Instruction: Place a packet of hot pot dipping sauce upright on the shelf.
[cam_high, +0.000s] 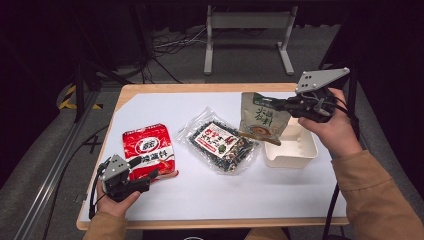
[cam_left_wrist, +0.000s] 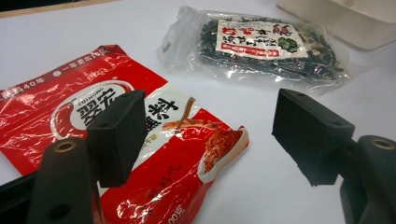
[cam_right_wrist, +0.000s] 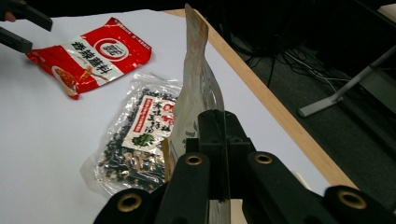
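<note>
My right gripper (cam_high: 274, 104) is shut on the top edge of a beige pouch (cam_high: 261, 120) and holds it hanging above the left end of a white tray (cam_high: 300, 152). Seen edge-on, the beige pouch (cam_right_wrist: 196, 88) rises from my right gripper (cam_right_wrist: 218, 135). A red packet (cam_high: 148, 150) lies flat at the left of the white table cover. My left gripper (cam_high: 150, 169) stands open over that packet's near right corner. The red packet (cam_left_wrist: 93, 130) lies under one jaw of my left gripper (cam_left_wrist: 210, 140). A clear bag of dark dried food (cam_high: 222, 142) rests in the middle.
The wooden table edge (cam_right_wrist: 261, 93) runs along the far side, with dark floor, cables and a grey metal stand (cam_high: 247, 35) beyond. The white tray's corner (cam_left_wrist: 345, 21) sits behind the clear bag (cam_left_wrist: 261, 46). Open white cover lies at the front.
</note>
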